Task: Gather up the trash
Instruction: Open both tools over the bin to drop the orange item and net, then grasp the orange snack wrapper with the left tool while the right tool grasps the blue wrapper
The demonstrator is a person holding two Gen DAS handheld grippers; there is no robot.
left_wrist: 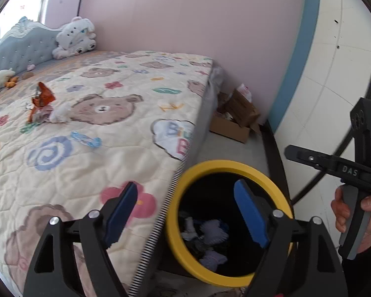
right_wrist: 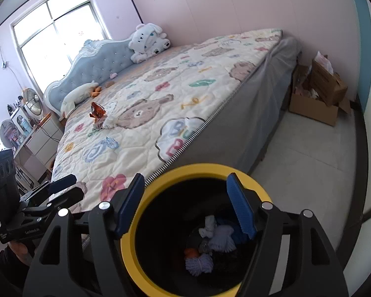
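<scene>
A black bin with a yellow rim (left_wrist: 225,165) (right_wrist: 205,169) stands on the floor against the bed's near side, holding crumpled tissues and wrappers (right_wrist: 217,240). More trash lies on the quilt: an orange wrapper (left_wrist: 43,96) (right_wrist: 97,110) with crumpled white paper (left_wrist: 59,115) beside it, and a blue-white wrapper (left_wrist: 86,141) (right_wrist: 111,143). My left gripper (left_wrist: 185,212) is open and empty over the bed edge and bin rim. My right gripper (right_wrist: 185,203) is open and empty above the bin mouth.
The bed (right_wrist: 185,79) has a bear-print quilt, a white plush toy (left_wrist: 75,37) and a blue headboard (right_wrist: 99,61). Open cardboard boxes (right_wrist: 319,94) sit on the floor by the pink wall. A nightstand with fans (right_wrist: 32,123) stands beyond the bed.
</scene>
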